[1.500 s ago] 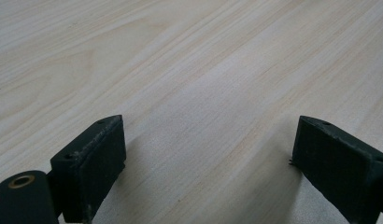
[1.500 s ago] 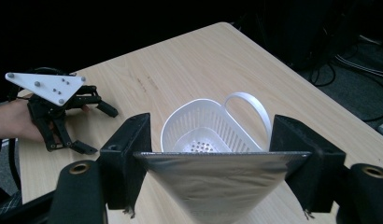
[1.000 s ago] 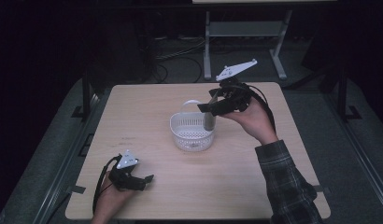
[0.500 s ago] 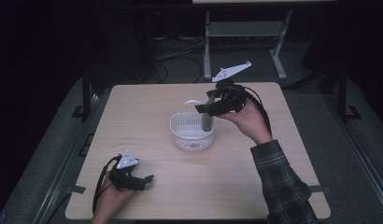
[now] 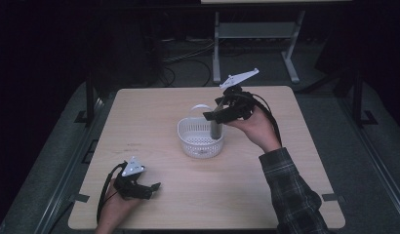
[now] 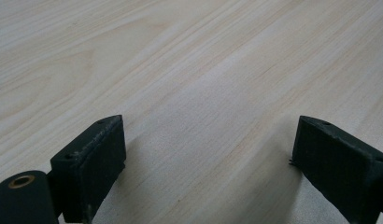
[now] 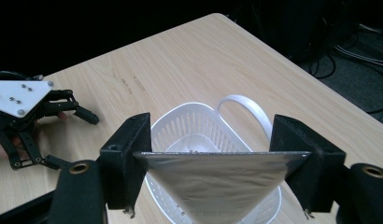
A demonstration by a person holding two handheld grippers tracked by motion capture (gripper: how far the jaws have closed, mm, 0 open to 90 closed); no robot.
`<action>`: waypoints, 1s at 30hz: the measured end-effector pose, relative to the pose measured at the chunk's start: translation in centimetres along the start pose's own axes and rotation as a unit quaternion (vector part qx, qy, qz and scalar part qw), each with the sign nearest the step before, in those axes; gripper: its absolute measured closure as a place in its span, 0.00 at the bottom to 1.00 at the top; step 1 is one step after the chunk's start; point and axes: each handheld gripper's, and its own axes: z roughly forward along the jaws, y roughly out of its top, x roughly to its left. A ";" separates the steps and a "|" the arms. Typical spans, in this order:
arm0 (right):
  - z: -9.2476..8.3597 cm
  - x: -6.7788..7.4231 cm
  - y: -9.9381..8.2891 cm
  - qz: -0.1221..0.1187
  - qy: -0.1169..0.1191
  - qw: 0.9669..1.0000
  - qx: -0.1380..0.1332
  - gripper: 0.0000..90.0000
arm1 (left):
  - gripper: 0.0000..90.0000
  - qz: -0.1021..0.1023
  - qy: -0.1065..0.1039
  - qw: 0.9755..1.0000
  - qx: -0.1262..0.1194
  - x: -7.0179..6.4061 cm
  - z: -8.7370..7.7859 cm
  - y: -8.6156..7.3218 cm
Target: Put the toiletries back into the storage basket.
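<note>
— High view first: what is nearest to the person?

— The left gripper (image 5: 148, 187), at the near left corner of the table (image 5: 154, 105). The left hand (image 5: 115, 207) holds it low, on or just above the wood; I cannot tell which. In the left gripper view its two black jaws stand wide apart, with nothing but bare wood between them.

— And farther away?

— Near the middle of the table stands a white plastic basket (image 5: 200, 138) with slotted walls and a curved handle (image 5: 202, 107) on its far side. Over its right part the right hand (image 5: 254, 127) holds the right gripper (image 5: 215, 116), jaws pointing to the left.

— Does that gripper hold something?

— Yes. In the right gripper view the jaws are closed on a flat grey pouch (image 7: 222, 179), pinching its straight top edge from both ends. The pouch hangs down and narrows toward the bottom, and its lower part is inside the basket. I cannot tell whether it touches the basket floor.

— Beyond the table?

— A dark floor with cables (image 5: 188, 61) and a light metal stand (image 5: 254, 34).
</note>
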 end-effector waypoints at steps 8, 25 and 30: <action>0.8 -0.1 -0.7 0.004 0.001 1.000 0.004 0.33 | 0.10 0.001 0.000 1.000 0.001 0.0 0.0 0.0; 2.2 -0.4 -1.9 0.010 0.000 1.000 0.018 0.33 | 0.10 0.002 0.001 1.000 0.002 0.0 0.0 0.0; 2.7 -0.4 -2.2 0.011 0.001 1.000 0.021 0.33 | 0.10 0.002 0.001 1.000 0.002 0.0 0.0 0.0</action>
